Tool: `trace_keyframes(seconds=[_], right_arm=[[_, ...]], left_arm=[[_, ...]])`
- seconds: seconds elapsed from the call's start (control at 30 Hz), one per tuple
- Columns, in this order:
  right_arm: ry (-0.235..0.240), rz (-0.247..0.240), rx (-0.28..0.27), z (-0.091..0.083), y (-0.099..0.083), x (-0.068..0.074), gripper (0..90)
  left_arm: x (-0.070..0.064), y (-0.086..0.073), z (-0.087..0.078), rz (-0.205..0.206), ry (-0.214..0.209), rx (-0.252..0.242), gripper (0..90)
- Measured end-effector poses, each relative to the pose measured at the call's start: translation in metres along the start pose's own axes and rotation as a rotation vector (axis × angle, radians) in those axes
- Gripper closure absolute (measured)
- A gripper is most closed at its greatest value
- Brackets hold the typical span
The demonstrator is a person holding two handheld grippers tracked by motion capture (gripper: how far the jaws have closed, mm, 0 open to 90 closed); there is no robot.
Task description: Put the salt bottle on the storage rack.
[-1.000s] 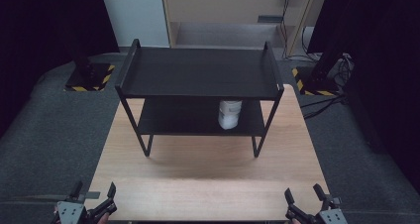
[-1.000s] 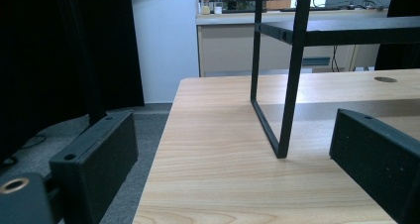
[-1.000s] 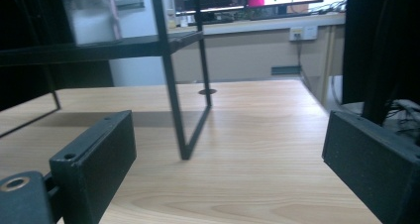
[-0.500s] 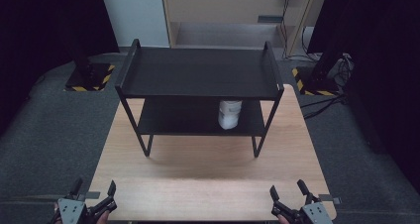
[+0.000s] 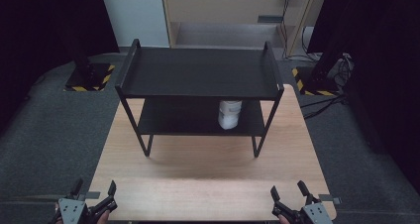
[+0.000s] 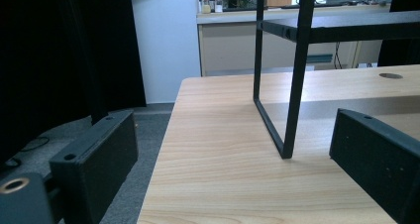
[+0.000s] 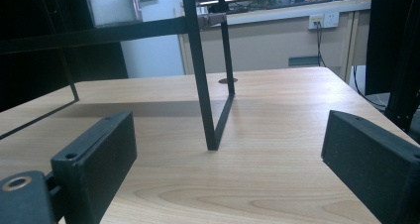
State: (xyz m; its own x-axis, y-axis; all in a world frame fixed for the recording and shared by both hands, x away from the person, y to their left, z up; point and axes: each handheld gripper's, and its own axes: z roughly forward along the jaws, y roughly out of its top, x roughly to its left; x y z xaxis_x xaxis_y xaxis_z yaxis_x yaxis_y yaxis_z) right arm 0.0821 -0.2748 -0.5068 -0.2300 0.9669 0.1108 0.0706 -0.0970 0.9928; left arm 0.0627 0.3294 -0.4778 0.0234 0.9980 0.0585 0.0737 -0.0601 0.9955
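Table [image 5: 208, 184]: light wood top, seen from above, with grey floor all round it. Rack [image 5: 198, 73], black, two shelves, stands on the far half of the table on thin metal legs; top shelf bare, raised lip at each short end. Lower shelf carries one white container [image 5: 229, 114], upright, toward the rack's right side, partly hidden under the top shelf; what kind it is I cannot tell.

Left gripper [image 5: 94, 196] sits at the near left corner of the table, jaws spread wide with nothing between them. Its own view looks along the table edge toward the rack's near-left leg [image 6: 295, 75], well apart from the jaws.

Right gripper [image 5: 289, 199] sits at the near right corner, jaws likewise spread wide and empty. Its own view shows the rack's near-right leg [image 7: 200, 70] ahead, well apart, and wood grain between the jaws.

Both grippers are well short of the rack, at the bottom edge of the high view.
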Motion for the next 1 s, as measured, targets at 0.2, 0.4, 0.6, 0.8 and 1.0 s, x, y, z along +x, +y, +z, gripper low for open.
trace_keyframes(seconds=[0.2,0.4,0.6,0.8,1.0], right_arm=[[-0.009,0.002,0.007,0.0006,-0.0014,0.0001,7.2],[-0.008,0.002,0.008,0.0017,-0.0014,-0.0005,7.3],[-0.009,0.001,0.010,0.0023,-0.0020,-0.0014,7.3],[-0.012,0.005,0.014,0.0028,-0.0024,-0.0031,7.4],[-0.006,0.020,0.015,0.0054,-0.0044,-0.0052,7.0]], left_arm=[[0.0009,0.0004,0.0018,0.005,0.000,0.004,3.8],[0.0001,0.0013,0.0026,0.009,-0.002,0.006,3.9],[0.0002,0.0017,0.0033,0.014,-0.002,0.008,3.9],[-0.0004,0.0020,0.0040,0.017,0.000,0.008,4.0],[-0.0012,0.0020,0.0045,0.019,-0.007,0.010,4.0]])
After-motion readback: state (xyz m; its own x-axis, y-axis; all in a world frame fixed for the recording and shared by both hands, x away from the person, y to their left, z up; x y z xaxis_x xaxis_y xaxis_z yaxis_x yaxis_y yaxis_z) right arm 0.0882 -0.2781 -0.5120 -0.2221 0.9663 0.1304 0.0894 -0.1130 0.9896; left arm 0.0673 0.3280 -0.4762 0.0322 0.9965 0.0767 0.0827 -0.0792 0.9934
